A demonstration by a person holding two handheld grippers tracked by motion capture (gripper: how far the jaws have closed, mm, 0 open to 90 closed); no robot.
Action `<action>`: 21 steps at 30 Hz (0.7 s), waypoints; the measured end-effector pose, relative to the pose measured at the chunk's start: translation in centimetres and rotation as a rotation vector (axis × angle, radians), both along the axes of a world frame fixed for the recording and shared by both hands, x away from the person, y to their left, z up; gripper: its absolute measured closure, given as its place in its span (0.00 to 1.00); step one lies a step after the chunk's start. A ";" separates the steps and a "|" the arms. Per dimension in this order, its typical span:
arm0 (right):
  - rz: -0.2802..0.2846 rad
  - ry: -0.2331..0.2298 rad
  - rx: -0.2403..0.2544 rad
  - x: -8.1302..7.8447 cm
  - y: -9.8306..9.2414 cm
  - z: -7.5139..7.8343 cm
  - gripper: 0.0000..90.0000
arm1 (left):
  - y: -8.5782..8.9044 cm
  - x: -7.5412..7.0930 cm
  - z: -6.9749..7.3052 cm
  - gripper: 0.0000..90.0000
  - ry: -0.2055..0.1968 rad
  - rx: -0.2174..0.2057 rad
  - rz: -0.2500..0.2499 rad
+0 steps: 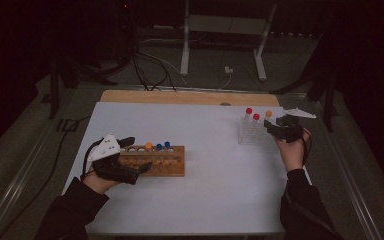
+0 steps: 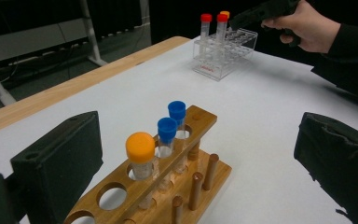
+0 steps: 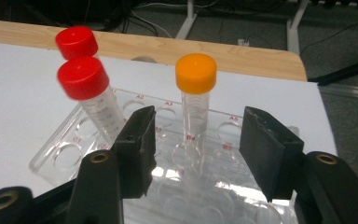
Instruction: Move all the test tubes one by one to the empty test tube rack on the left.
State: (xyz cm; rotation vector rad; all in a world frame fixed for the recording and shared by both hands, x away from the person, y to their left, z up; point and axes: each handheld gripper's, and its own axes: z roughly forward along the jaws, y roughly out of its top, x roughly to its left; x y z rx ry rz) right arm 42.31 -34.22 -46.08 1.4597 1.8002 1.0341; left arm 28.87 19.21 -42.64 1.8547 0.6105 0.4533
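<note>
Right gripper (image 3: 196,140) jaws half-closed around orange-capped tube (image 3: 195,100), pads not touching; off-centre closing risked knocking red-capped tubes (image 3: 86,88) at ten o'clock.

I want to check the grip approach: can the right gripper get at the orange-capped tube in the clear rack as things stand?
Probably yes. The right gripper already has its open jaws on either side of the orange-capped tube, not yet touching. The two red-capped tubes stand off to one side, outside the jaws.

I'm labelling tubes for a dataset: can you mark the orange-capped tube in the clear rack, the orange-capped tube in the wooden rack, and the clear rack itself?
Orange-capped tube in clear rack (image 3: 196,73): right gripper view, on its cap.
Orange-capped tube in wooden rack (image 2: 140,146): left gripper view, on its cap.
Clear rack (image 2: 212,69): left gripper view, on its near wall.
</note>
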 end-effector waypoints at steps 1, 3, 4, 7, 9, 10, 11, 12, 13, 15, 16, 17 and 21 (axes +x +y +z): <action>0.002 0.005 -0.004 0.2 0.1 -0.1 0.54 | 0.0 0.0 0.0 0.02 0.000 -0.002 0.002; 0.000 0.017 -0.026 0.7 0.2 -0.2 0.56 | 0.1 0.0 0.0 0.02 0.001 -0.003 -0.001; 0.003 0.024 -0.026 0.9 0.3 -0.2 0.58 | 0.0 0.0 0.0 0.02 0.000 0.001 0.001; -0.005 0.038 -0.033 1.5 0.4 -0.3 0.63 | 0.0 0.0 0.0 0.02 0.000 0.003 0.003; -0.014 0.052 -0.039 1.8 0.4 -0.5 0.67 | 0.0 0.0 -0.1 0.02 0.003 0.002 0.000; -0.014 0.057 -0.036 2.0 0.4 -0.6 0.68 | 0.0 0.1 -0.1 0.02 0.001 0.006 0.002; -0.016 0.061 -0.037 2.1 0.4 -0.7 0.69 | 0.0 0.1 -0.1 0.02 0.003 0.006 0.000; -0.018 0.065 -0.037 2.2 0.3 -0.7 0.71 | 0.0 0.1 -0.1 0.02 0.003 0.005 0.002; -0.019 0.064 -0.034 2.3 0.3 -0.8 0.71 | 0.1 0.1 -0.1 0.02 0.001 0.006 0.004; -0.016 0.063 -0.029 2.4 0.3 -0.8 0.73 | 0.1 0.1 -0.1 0.02 0.002 0.006 0.003; -0.014 0.061 -0.031 2.5 0.3 -0.8 0.73 | 0.1 0.1 -0.1 0.02 0.003 0.005 0.004; -0.014 0.059 -0.033 2.6 0.3 -0.8 0.75 | 0.1 0.1 -0.1 0.02 0.005 0.003 0.000; 0.000 0.057 -0.028 2.8 0.5 -0.8 0.82 | 0.0 0.1 -0.2 0.02 0.003 0.005 0.003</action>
